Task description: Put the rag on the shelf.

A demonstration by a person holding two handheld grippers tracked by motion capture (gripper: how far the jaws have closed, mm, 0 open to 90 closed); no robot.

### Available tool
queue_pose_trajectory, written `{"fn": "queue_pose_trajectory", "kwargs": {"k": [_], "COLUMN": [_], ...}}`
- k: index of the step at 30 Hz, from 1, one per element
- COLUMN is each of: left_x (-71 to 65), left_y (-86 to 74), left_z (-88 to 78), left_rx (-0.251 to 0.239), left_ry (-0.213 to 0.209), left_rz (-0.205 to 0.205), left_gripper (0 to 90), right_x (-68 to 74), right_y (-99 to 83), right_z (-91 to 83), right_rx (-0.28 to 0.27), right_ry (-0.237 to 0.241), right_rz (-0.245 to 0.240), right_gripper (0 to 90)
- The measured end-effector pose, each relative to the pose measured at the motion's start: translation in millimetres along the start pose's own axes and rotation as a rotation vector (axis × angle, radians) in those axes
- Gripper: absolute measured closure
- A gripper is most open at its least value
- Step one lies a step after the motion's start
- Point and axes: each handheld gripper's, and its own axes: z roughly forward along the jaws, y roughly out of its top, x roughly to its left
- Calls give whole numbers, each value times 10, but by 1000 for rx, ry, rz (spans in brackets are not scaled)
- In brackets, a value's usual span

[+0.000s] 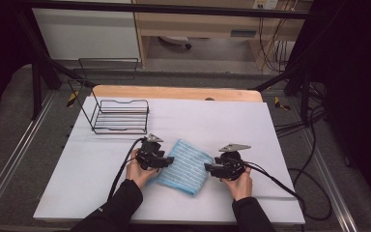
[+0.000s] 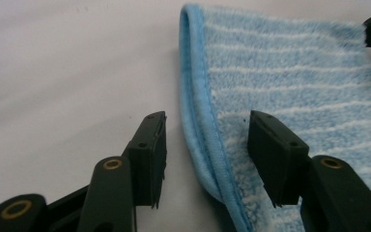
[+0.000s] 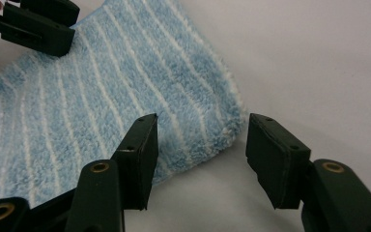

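Note:
A blue cloth with thin white stripes [image 1: 183, 166] lies folded flat on the white table between the two hands. My left gripper [image 1: 166, 160] stands open at the cloth's left side; in the left gripper view its jaws straddle the cloth's hemmed edge [image 2: 204, 130], one pad [image 2: 147, 154] over bare table, the other [image 2: 275, 154] over the cloth. My right gripper [image 1: 208, 168] is open at the cloth's right side; in the right gripper view the jaws straddle the cloth's corner [image 3: 217, 121]. The left gripper [image 3: 34, 24] shows far off there.
A black wire rack [image 1: 118, 115] stands at the table's back left. The white table sheet [image 1: 232, 121] runs to a wooden strip [image 1: 174, 92] at the back. Cables trail from both grippers, and more cables lie on the floor at right [image 1: 304, 140].

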Motion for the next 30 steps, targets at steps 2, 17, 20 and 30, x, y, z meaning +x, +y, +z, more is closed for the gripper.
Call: {"fn": "queue_pose_trajectory", "kwargs": {"k": [2, 17, 20, 30], "left_x": [-20, -145, -185, -253], "left_y": [-14, -56, -72, -236], "left_z": [24, 0, -34, -246], "left_rx": [6, 28, 16, -16], "left_ry": [-17, -44, -24, 13], "left_rz": [-4, 3, 23, 35], "left_gripper": [564, 789, 813, 821], "right_x": [6, 5, 5, 75], "right_y": [-19, -31, -27, 143], "right_z": [64, 111, 139, 280], "right_rx": [11, 23, 22, 2], "right_ry": [3, -12, 14, 80], "right_rz": [15, 45, 60, -27], "right_gripper": [463, 525, 611, 804]}}
